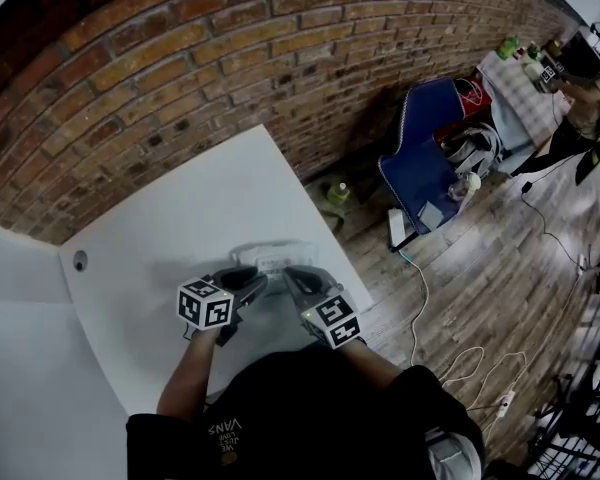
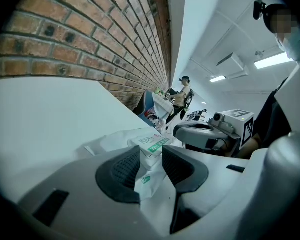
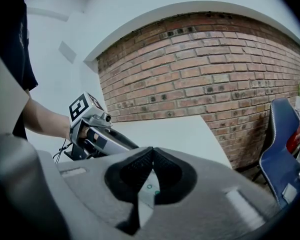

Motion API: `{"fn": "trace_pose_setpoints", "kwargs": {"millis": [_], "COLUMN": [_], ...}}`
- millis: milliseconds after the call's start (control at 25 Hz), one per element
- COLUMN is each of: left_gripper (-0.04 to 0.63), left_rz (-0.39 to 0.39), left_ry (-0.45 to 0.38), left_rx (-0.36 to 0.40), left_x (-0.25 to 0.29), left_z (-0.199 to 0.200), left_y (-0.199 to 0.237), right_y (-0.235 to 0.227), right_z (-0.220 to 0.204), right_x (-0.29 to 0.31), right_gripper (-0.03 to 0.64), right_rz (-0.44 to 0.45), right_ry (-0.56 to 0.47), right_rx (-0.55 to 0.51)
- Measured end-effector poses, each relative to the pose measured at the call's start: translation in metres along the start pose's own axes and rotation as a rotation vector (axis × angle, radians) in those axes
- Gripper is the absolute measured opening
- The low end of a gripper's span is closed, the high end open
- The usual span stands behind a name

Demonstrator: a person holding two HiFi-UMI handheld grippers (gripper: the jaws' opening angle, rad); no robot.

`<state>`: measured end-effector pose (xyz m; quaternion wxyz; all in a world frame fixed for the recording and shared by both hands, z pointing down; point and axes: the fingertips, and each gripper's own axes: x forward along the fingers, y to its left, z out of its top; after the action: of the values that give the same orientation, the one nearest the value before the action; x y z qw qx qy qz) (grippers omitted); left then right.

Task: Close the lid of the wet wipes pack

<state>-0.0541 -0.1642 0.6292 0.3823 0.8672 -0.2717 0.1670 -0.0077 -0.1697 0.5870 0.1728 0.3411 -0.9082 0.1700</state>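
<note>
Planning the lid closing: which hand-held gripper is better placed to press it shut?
Left, likely: the left hand-held gripper is open with the lid just ahead of its tips; the right hand-held gripper is shut on the edge of the wet wipes pack.

Wet wipes pack (image 1: 271,260) on table (image 1: 170,228), brick wall (image 1: 230,58) behind, chair (image 1: 425,163) to the right

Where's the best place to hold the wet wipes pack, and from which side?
I'd take the wet wipes pack by the thin film at its near end, coming in low from the person's side. That film is flat and thinner than the bulk, so the jaws can close on it, and the lid on top stays free. The right gripper is shut on such film.
</note>
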Motion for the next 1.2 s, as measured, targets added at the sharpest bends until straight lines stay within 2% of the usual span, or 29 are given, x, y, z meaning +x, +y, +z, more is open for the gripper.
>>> {"fn": "trace_pose_setpoints", "kwargs": {"millis": [680,1200], "left_gripper": [0.150,0.150], "left_rz": [0.041,0.056], "left_ry": [-0.019,-0.046], "left_rx": [-0.038,-0.036], "left_x": [-0.004,-0.013], "left_z": [-0.007,-0.012], "left_y": [0.005,0.002], "right_y": [0.005,0.008], "right_z": [-0.021,-0.030], "right_x": [0.022,0.029], "right_gripper": [-0.002,-0.002], "right_rz": [0.022,0.008], "right_ry": [0.068,0.121], "right_rx": [-0.033,-0.109]}}
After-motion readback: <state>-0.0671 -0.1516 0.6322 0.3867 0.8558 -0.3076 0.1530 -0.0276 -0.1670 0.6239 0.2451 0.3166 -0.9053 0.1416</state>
